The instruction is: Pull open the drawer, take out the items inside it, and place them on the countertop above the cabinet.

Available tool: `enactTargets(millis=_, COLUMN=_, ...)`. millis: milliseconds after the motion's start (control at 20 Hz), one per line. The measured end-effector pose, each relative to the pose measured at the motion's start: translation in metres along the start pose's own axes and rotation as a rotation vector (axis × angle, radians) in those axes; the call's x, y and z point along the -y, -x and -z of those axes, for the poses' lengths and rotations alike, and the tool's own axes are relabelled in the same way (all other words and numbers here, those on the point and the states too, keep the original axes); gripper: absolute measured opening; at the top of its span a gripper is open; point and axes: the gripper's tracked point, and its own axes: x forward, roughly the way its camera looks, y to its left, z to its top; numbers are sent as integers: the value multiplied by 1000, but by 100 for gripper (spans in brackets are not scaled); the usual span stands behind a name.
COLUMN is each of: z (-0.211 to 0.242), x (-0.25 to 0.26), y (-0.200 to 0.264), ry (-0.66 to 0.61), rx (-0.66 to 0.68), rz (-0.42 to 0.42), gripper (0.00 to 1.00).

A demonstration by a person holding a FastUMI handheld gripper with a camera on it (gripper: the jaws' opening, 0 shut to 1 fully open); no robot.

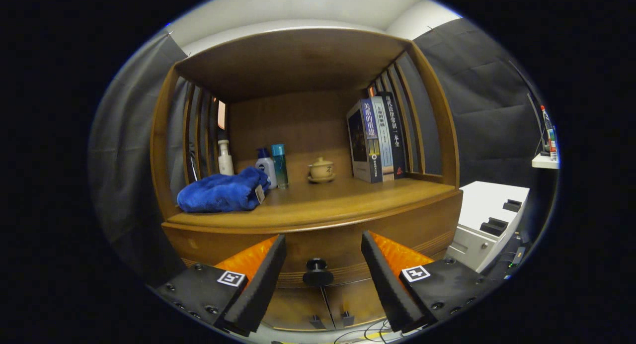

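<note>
A wooden cabinet stands in front of me, its drawer front point(318, 242) closed under the countertop point(338, 200). A dark round knob point(318, 273) sticks out of the drawer's middle. My gripper point(323, 249) is open, with the knob between and slightly below its fingertips, touching neither finger. What lies inside the drawer is hidden. On the countertop's left lies a crumpled blue towel point(221, 191).
At the back of the countertop stand a white bottle point(225, 157), a white-and-blue bottle point(266, 166), a teal bottle point(279, 165), a small lidded cup point(321, 170) and upright books point(375, 137). Two lower cabinet doors point(323, 309) sit below the drawer. A white unit point(489, 217) stands right.
</note>
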Motion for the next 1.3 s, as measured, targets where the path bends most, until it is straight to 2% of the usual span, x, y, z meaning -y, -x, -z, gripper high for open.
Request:
enactTargets(millis=300, z=47, x=-2, y=-15, ry=27, rx=-105, rz=-30, gripper=99)
enactTargets(millis=500, z=62, x=-6, y=-21, ry=42, rx=-140, rz=-44, gripper=99)
enactTargets(millis=850, z=63, x=-3, y=-33, ry=4, rx=-167, rz=-51, gripper=54)
enactTargets(millis=1100, z=64, x=-2, y=-31, ry=31, rx=-184, rz=-48, gripper=46)
enactTargets(millis=1150, z=64, x=-2, y=-32, ry=23, rx=-186, rz=-38, gripper=40)
enactTargets(millis=1300, z=65, x=-3, y=-30, ry=25, rx=-193, rz=-21, gripper=41)
